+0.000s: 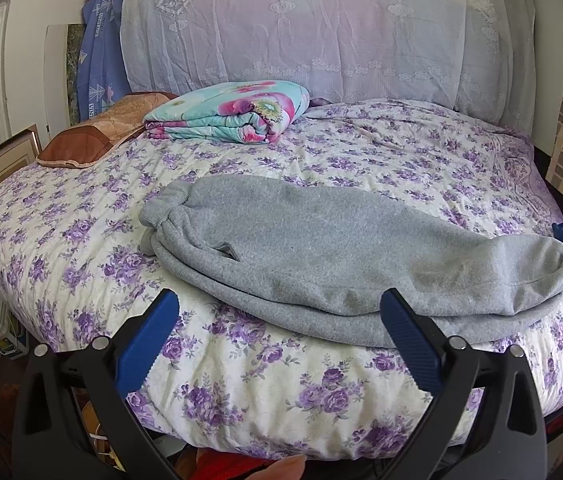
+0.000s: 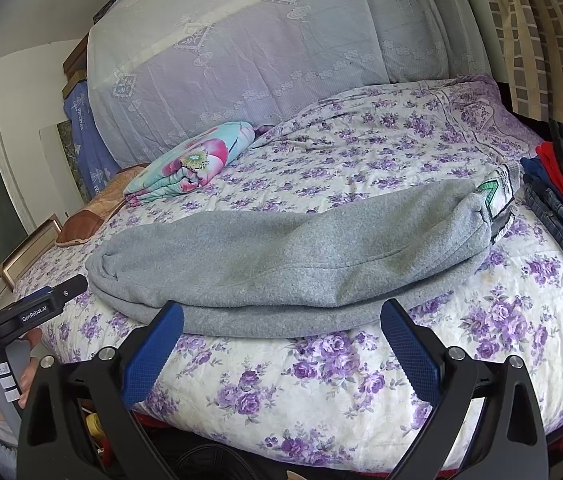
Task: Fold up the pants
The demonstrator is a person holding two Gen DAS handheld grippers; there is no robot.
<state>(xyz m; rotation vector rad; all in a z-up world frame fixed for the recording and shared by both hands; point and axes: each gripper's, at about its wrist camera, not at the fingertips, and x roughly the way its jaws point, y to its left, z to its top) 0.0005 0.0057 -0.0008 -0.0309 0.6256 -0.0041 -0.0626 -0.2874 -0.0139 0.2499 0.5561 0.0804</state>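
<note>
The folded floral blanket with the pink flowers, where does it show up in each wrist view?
Left wrist view: the folded floral blanket lies upper centre-left, behind the grey pants.
Right wrist view: the blanket sits left of centre, beyond the pants' left end.
Shared landmark: the brown pillow just left of it.

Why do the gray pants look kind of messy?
The gray pants lie folded lengthwise on the bed, but the layers don't line up, the cuffs bunch, and darker smudges mark the front.

light: soft, even daylight | shadows: faint | focus: sharp | edges: bent (fisheye), corners black
</note>
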